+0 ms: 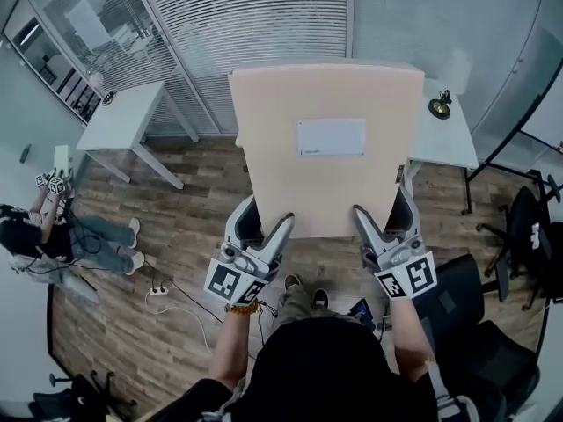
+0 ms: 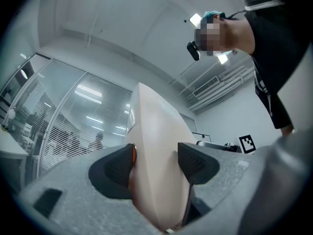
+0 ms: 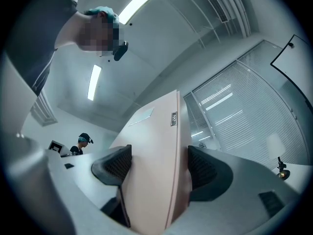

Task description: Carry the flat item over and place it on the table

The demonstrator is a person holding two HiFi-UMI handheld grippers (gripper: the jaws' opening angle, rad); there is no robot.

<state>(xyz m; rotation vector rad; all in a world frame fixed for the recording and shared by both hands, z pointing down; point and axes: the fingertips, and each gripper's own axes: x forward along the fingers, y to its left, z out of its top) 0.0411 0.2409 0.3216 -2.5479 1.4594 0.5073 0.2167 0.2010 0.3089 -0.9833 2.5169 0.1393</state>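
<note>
A large flat beige board point(image 1: 325, 174) with a white label point(image 1: 331, 137) is held level in front of me, above the floor. My left gripper point(image 1: 266, 234) is shut on its near left edge and my right gripper point(image 1: 376, 230) is shut on its near right edge. In the left gripper view the board point(image 2: 156, 146) runs up between the two black pads point(image 2: 120, 166). In the right gripper view the board point(image 3: 156, 151) sits between both pads point(image 3: 115, 164), its label side showing. A white table point(image 1: 444, 134) lies just beyond, partly hidden under the board.
A second white table point(image 1: 123, 117) stands at the left by the glass wall with blinds. A person sits on the wooden floor at far left point(image 1: 53, 236). Black office chairs point(image 1: 479, 315) stand at the right. A small dark object point(image 1: 440, 105) rests on the far table.
</note>
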